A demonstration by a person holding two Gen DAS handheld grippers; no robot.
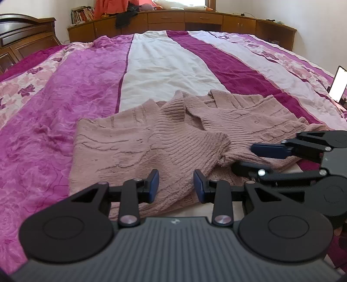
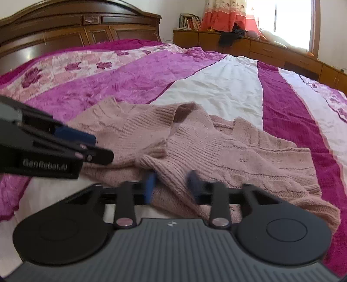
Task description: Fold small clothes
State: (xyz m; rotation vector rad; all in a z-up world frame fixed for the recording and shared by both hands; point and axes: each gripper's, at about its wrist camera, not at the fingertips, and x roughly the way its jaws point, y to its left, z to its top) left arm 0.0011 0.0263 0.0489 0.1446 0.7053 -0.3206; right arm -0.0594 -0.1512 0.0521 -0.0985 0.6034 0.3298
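Left wrist view: left tool spread, blue pads either side of a pink knit sweater fold, not pinching.
Right tool, left wrist view: right tool seen side-on at right, jaws apart, upper pad over sweater edge.
Right wrist view: right tool spread, sweater fabric between blurred pads.
Sweater place: crumpled on bed, just ahead of both tools.
Only left wrist view: lit phone far right.
Only right wrist view: headboard, window.

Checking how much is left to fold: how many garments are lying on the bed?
1. A pink knit sweater lies rumpled on the striped bedspread, right in front of both grippers. More may sit outside the views; the dark clothing on the far cabinet is not on the bed.
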